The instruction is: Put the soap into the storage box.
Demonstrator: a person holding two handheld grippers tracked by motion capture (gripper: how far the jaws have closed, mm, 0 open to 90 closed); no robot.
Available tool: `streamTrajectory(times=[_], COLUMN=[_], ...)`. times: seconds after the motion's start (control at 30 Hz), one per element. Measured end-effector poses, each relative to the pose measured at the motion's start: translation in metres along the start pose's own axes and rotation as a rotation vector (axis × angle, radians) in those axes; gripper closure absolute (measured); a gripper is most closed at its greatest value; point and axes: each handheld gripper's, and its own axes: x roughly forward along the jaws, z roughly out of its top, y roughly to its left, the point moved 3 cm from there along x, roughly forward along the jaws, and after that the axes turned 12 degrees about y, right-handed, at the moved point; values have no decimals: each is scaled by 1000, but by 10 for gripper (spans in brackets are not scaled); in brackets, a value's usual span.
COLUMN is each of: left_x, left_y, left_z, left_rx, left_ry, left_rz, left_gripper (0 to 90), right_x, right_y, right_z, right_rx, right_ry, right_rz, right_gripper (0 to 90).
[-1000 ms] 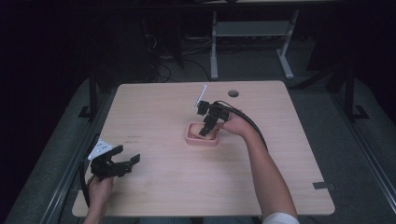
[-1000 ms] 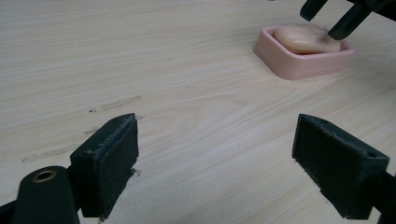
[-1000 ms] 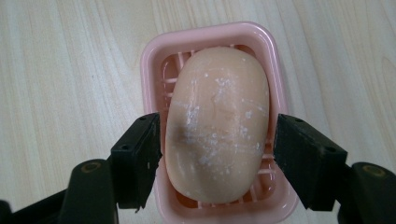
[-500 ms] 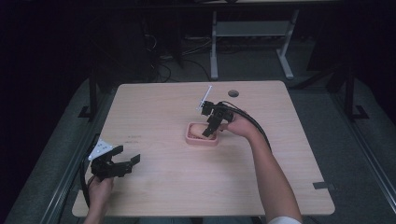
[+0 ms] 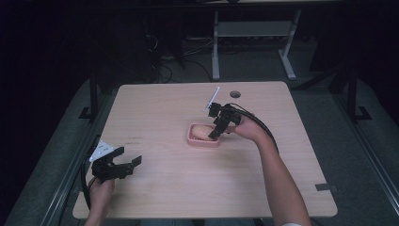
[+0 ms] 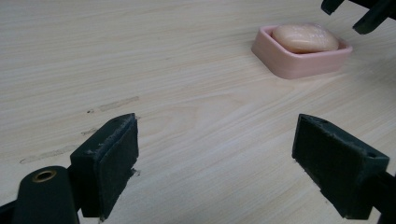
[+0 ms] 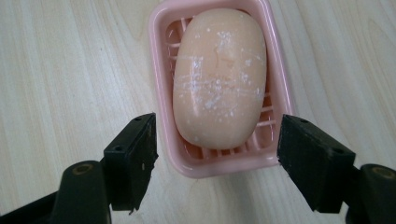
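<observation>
This looks like a lab or test room: a plain wooden table (image 5: 164, 108) stands on grey carpet (image 5: 371, 155) in a dim room, with loose cables (image 5: 164, 70) and a white metal desk frame (image 5: 249, 33) behind it.

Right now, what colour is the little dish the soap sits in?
Pink. The soap dish shows best in the right gripper view, with the peach soap lying in it.
</observation>
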Motion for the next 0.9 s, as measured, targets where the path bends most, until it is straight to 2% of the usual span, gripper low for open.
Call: streamTrajectory(times=[0.27,0.4,0.6,0.9], left_x=[0,0,0,1], left_y=[0,0,0,-1], left_z=[0,0,0,0], left_rx=[1,1,4,3], left_ry=[2,2,2,3], left_rz=[1,1,1,-1], left_gripper=[143,142,143,142], right_x=[0,0,-5,-5], right_y=[2,4,6,8], right_z=[-9,-12,-15,-32], right_rx=[9,9,10,41], right_ry=[-9,8,-15,-13], right_rz=[1,6,5,6], right_gripper=[273,266,263,263])
